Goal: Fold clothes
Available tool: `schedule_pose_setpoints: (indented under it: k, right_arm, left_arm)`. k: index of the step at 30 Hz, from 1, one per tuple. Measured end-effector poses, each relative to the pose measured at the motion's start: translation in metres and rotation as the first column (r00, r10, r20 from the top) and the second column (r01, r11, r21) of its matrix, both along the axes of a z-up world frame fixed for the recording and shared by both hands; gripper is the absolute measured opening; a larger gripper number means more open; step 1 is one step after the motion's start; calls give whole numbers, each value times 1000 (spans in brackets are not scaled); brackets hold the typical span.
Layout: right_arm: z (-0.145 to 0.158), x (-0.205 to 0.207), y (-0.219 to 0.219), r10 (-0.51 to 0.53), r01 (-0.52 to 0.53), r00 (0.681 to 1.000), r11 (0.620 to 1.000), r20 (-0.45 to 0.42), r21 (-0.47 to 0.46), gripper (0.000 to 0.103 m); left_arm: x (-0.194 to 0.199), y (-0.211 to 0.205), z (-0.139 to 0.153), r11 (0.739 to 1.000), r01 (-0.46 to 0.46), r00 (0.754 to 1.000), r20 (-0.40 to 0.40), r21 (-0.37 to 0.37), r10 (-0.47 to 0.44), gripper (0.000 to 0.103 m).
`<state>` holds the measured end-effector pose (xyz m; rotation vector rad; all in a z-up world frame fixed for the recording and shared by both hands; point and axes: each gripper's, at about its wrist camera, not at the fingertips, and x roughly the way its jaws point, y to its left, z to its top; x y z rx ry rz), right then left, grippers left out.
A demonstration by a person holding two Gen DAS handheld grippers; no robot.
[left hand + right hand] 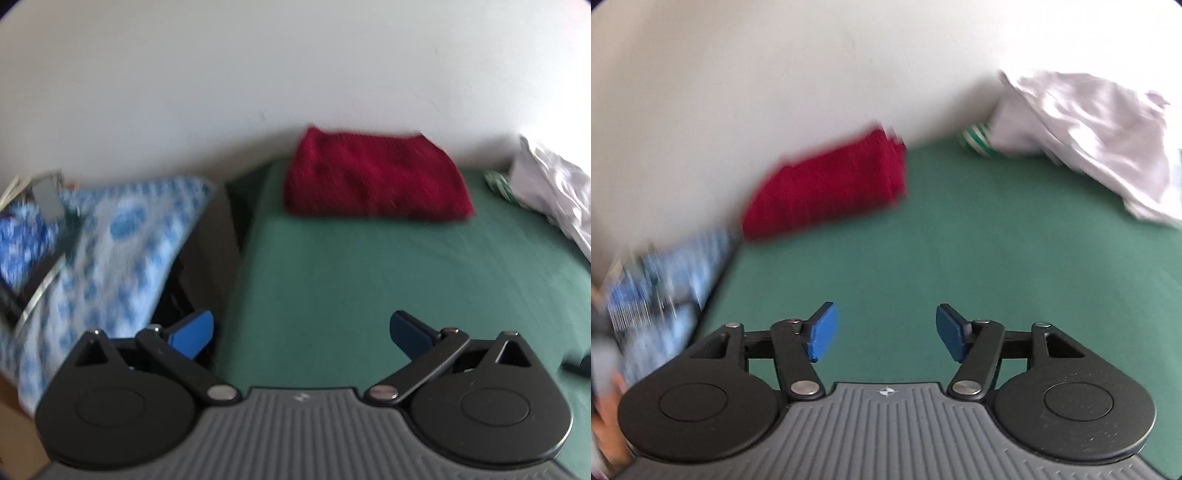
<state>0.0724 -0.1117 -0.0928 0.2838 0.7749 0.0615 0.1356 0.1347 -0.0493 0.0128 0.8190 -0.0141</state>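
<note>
A folded dark red garment (376, 177) lies at the far edge of the green sheet (369, 280), against the white wall; it also shows in the right wrist view (827, 188). A crumpled white garment (554, 188) is heaped at the far right, larger in the right wrist view (1093, 136). A green-and-white striped cloth (977, 142) peeks out beside it. My left gripper (301, 332) is open and empty above the sheet's left part. My right gripper (884, 330) is open and empty above the sheet.
A blue-and-white patterned cloth (110, 251) covers something left of the green sheet, with a dark gap (207, 258) between them; it also shows in the right wrist view (665, 280). A dark object (576, 363) lies at the right edge. The white wall (295, 74) runs behind.
</note>
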Motion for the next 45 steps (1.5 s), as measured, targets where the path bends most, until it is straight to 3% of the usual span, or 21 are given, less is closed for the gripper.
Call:
schedule_pose_setpoints:
  k: [2,5,9,11,14,19,25,30,45]
  right_arm:
    - [-16,-25,4,22,-25,998,999,-63,-41,67]
    - [-27,-43,-3,48,-51,991,998,-127,-26,70]
    - [-16,-66,-20,44,-43,993,999,-112,18,80]
    - [-5,-84,-27,43,-43,995,999,-91,2,82]
    - [9,-109,-41,34,-36,997,999,-75,-23,94]
    - [11,-144,-82,28,-26,993,999,-115,24,94]
    - [9,-166,-92,57,-61,992,997,-113,-36,94]
    - [18,-171,-83,67,-72,993,996,-96,-57,94]
    - [33,-151,-22,-89,82,994,992,-64,-96,94]
  left_arm:
    - [-18,-13,1,1000,16,999,-43,-14,-17,102]
    - [-48,-33,9,1000,4,999,-38,27,-3,102]
    - [-88,-67,22,995,-24,1000,5,101,23,102]
    - [-107,-86,26,992,-32,999,15,120,30,102]
    - [-134,-113,31,987,-57,998,19,147,55,102]
    - [-176,-149,31,978,-87,996,-11,191,91,102]
    - [-214,-159,28,982,-90,994,-45,169,99,102]
    - [-218,-161,26,982,-63,996,-44,177,72,102]
    - [-172,-114,25,985,109,993,-57,133,-102,102]
